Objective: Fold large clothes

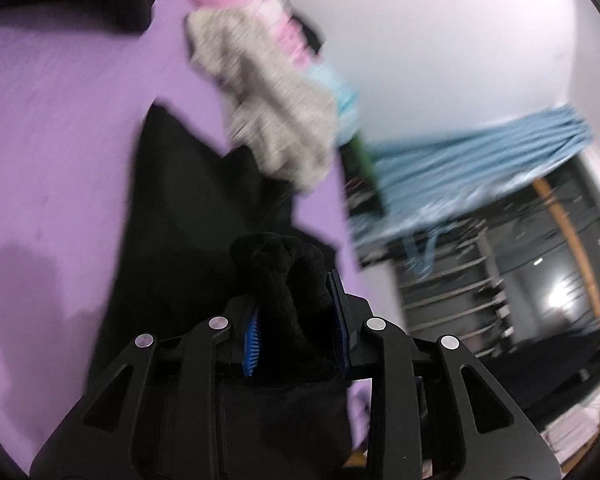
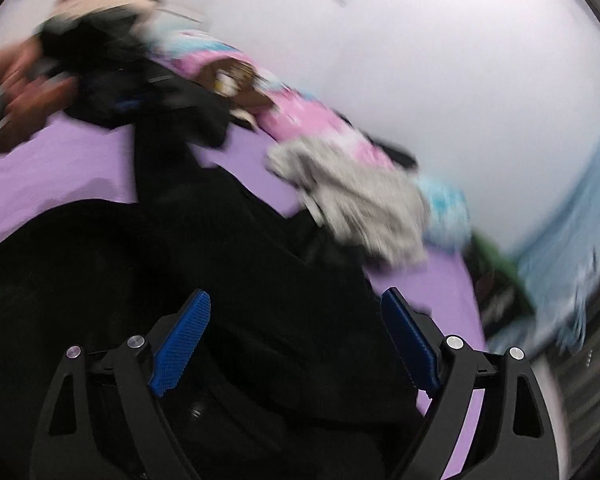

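while the left gripper [image 1: 296, 316] pinches a thick bunch of the soft black fleece garment [image 1: 188, 216] between its blue ribbed pads [image 1: 251, 338], best to keep that clamp firm and the wrist quiet. lying spread across the purple bedsheet [image 1: 60, 128], with one corner bunched up in that grip and the rest trailing under the right gripper [image 2: 296, 340]. jaws there standing wide apart, pads clear of the cloth, nothing held. probably the moment for picking a second hold: aim for a free edge or corner well apart from the pinched bunch, so the cloth can be drawn flat instead of twisted. come down onto a single layer at the hem, not the thick middle. mind the crumpled grey-white knitted top [image 2: 360, 200] and the pink printed bedding [image 2: 300, 120] lying just beside the black cloth; easy to snag them along. blur heavy in both views, so exact edges hard to tell.
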`<state>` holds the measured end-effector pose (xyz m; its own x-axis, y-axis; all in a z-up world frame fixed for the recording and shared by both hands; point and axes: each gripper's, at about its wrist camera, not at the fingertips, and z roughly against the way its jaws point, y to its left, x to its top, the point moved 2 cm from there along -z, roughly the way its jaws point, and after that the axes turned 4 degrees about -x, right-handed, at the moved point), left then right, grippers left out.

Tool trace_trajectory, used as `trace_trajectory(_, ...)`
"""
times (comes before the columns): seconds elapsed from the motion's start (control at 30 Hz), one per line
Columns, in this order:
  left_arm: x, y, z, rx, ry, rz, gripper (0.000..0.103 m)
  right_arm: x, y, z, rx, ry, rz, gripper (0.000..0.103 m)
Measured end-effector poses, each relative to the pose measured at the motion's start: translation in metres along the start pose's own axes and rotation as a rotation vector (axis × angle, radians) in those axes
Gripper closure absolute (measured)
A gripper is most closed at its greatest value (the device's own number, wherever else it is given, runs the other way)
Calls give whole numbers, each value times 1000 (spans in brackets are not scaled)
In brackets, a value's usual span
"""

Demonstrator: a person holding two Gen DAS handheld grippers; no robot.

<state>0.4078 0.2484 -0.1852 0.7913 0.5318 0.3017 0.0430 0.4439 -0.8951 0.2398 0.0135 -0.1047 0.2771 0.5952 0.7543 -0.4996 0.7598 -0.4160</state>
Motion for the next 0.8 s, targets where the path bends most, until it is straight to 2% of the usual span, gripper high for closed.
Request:
trace_trajectory(0.03, -3, 5, -4, 45, 26, 0, 71, -4, -11, -7, 9, 23, -50, 17)
trace_trajectory(0.1, -7, 14, -5, 153, 47, -16, 55, -11, -34, -21, 9, 72, -138, 17)
trace_trajectory(0.23, -7, 20, 7, 195, 54, -13, 47, -32, -50, -57, 5, 175, -220, 17)
trace_trajectory(0.3, -9, 21, 12, 280, 73, -45, 38, -40, -52, -76, 25, 213, -253, 17)
trace_trajectory(0.37, -11, 20, 18, 428, 87, -115, 36, -47, -54, -89, 39, 239, -271, 17)
trace_trajectory(0.5, -9, 18, 35, 628, 64, -199, 36, -62, -57, -104, 62, 289, -310, 17)
trace_trajectory(0.53, -8, 16, 40, 657, 49, -217, 36, -66, -57, -107, 62, 315, -315, 17)
trace_trajectory(0.57, -5, 13, 45, 666, 23, -222, 36, -72, -57, -111, 61, 340, -322, 17)
trace_trajectory(0.63, -1, 5, 47, 609, -10, -226, 35, -81, -55, -114, 69, 381, -329, 17)
trace_trajectory(0.67, -2, -2, 42, 562, -15, -244, 32, -87, -54, -115, 73, 393, -329, 17)
trace_trajectory(0.8, -13, -35, 3, 464, 12, -362, 26, -98, -43, -113, 80, 409, -281, 16)
